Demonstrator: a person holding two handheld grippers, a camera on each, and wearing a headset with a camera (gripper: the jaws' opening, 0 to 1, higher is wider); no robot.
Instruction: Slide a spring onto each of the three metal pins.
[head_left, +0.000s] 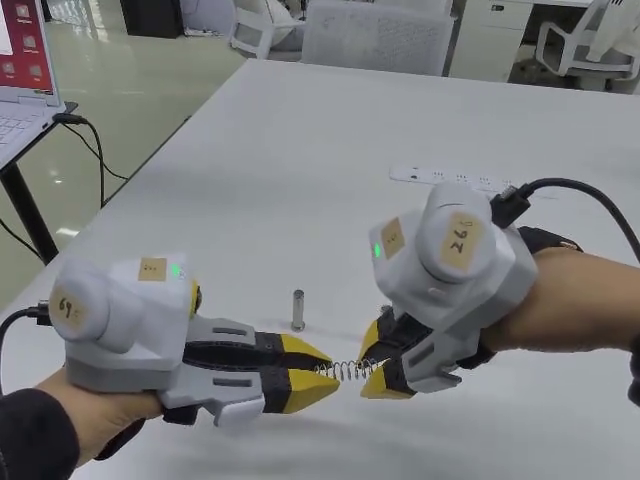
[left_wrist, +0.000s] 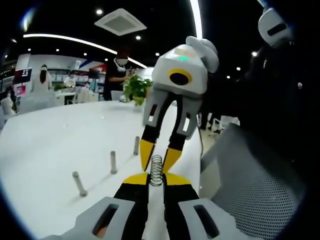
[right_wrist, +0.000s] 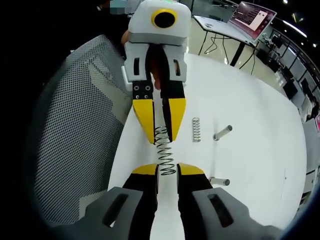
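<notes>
No pin is sleeved yet: the left gripper (head_left: 318, 385) and right gripper (head_left: 372, 375) each pinch an end of one spring (head_left: 345, 370) at centre, and the pins (left_wrist: 113, 162) at lower left stand bare.

On the desk (head_left: 300, 150), near its front edge, the left gripper (head_left: 318, 376) and right gripper (head_left: 372, 372) meet tip to tip, each set of jaws holding one end of a spring (head_left: 345, 370). Three pins (left_wrist: 113, 162) stand in a row just behind. A loose spring (right_wrist: 196, 129) lies beside one pin. A power strip (head_left: 440, 180) lies farther back, right.

Probably an open-plan office: laptop (head_left: 22, 85), mesh chairs (head_left: 375, 38), long white table (head_left: 300, 160).
</notes>
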